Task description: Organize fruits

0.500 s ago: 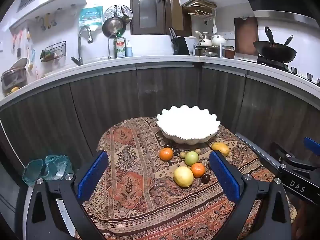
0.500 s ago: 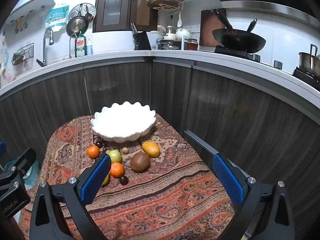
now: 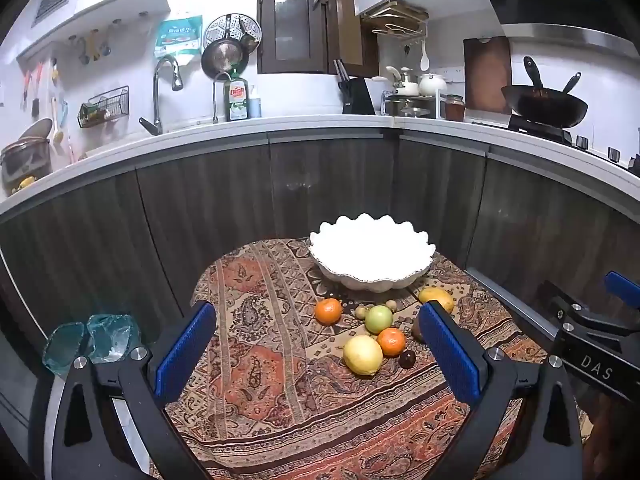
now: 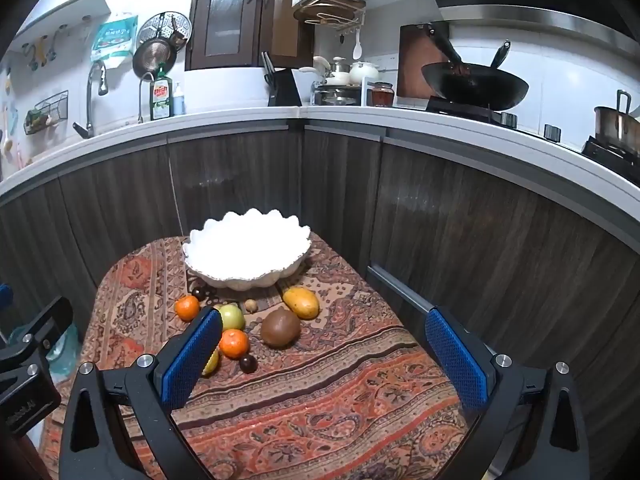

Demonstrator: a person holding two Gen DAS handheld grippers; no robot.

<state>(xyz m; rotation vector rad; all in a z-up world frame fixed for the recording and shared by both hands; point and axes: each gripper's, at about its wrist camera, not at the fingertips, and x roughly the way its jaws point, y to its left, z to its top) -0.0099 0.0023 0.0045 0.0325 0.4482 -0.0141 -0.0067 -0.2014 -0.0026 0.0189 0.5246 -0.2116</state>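
A white scalloped bowl [image 3: 372, 254] stands empty at the far side of a small table with a patterned cloth [image 3: 260, 360]; it also shows in the right wrist view [image 4: 246, 252]. In front of it lie loose fruits: two oranges [image 3: 328, 311] [image 3: 391, 341], a green apple [image 3: 379, 319], a lemon [image 3: 363, 355], a mango [image 4: 301, 302], a brown round fruit [image 4: 280, 327] and small dark fruits [image 4: 247, 363]. My left gripper [image 3: 316, 356] is open and empty, held above the near part of the table. My right gripper [image 4: 324, 356] is open and empty, to the right of the fruits.
Dark wood cabinets [image 3: 224, 208] with a white counter [image 3: 280, 124] curve behind the table. A sink tap, dish soap [image 3: 237, 98] and a wok [image 4: 474, 84] stand on the counter. A bluish plastic bag [image 3: 90, 340] lies on the floor to the table's left.
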